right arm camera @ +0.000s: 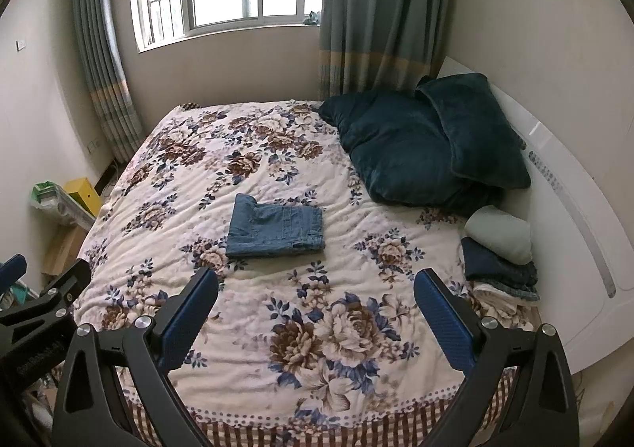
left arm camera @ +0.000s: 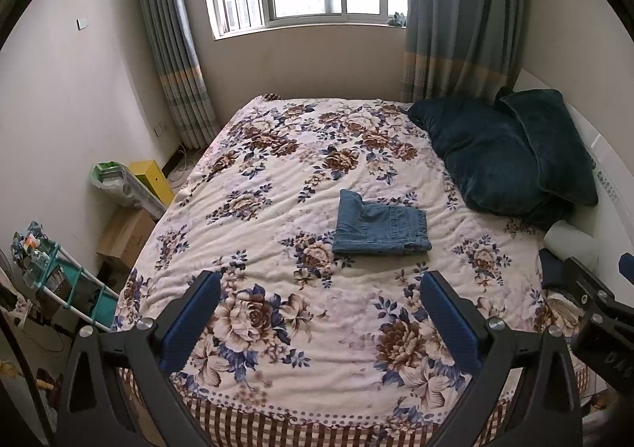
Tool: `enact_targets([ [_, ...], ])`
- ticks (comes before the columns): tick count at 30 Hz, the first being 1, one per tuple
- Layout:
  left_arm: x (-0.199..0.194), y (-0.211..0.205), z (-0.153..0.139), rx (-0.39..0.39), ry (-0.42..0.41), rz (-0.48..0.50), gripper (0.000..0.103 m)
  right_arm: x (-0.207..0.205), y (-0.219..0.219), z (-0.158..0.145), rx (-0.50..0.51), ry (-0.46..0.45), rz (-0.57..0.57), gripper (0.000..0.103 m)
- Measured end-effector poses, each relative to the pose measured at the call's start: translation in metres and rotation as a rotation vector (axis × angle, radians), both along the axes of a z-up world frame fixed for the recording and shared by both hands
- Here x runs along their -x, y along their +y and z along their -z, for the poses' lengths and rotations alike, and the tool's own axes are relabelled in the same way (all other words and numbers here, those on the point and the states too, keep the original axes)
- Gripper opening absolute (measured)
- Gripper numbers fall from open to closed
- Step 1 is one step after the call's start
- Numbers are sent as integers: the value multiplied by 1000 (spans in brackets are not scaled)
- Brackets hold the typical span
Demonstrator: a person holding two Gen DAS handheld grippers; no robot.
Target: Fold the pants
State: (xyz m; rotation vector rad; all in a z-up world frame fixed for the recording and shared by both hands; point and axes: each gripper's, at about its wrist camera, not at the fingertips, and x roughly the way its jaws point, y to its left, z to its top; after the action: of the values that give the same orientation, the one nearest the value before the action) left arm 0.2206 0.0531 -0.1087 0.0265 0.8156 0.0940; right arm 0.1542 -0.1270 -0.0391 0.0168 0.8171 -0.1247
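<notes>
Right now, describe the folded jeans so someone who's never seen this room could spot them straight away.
Start at the bed with the floral blanket under the window. Near its middle lies a small folded rectangle of blue denim, the folded jeans, alone on the blanket. It is lighter and bluer than the dark teal pillows by the headboard, and apart from the stack of folded clothes at the bed's edge.

We see open bedspread (right arm camera: 277, 328) on all sides of the folded jeans (right arm camera: 275, 227), so around them nothing blocks the way. To the right of the jeans, near the headboard (right arm camera: 562, 185), the dark pillows (right arm camera: 420, 153) take the far corner. Nearer than the pillows, a small stack of folded clothes (right arm camera: 499, 256) lies at the bed's edge. Left of the jeans, beyond the bed, boxes (left arm camera: 126, 233) and a rack (left arm camera: 71, 288) fill the floor.
</notes>
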Motion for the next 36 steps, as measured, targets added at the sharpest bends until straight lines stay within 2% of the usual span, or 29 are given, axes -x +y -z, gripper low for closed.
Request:
enact_targets([
  [36,-3,10,-16,-13,-41,13,103,-5,-6,-1,-1,-13,-12,102],
])
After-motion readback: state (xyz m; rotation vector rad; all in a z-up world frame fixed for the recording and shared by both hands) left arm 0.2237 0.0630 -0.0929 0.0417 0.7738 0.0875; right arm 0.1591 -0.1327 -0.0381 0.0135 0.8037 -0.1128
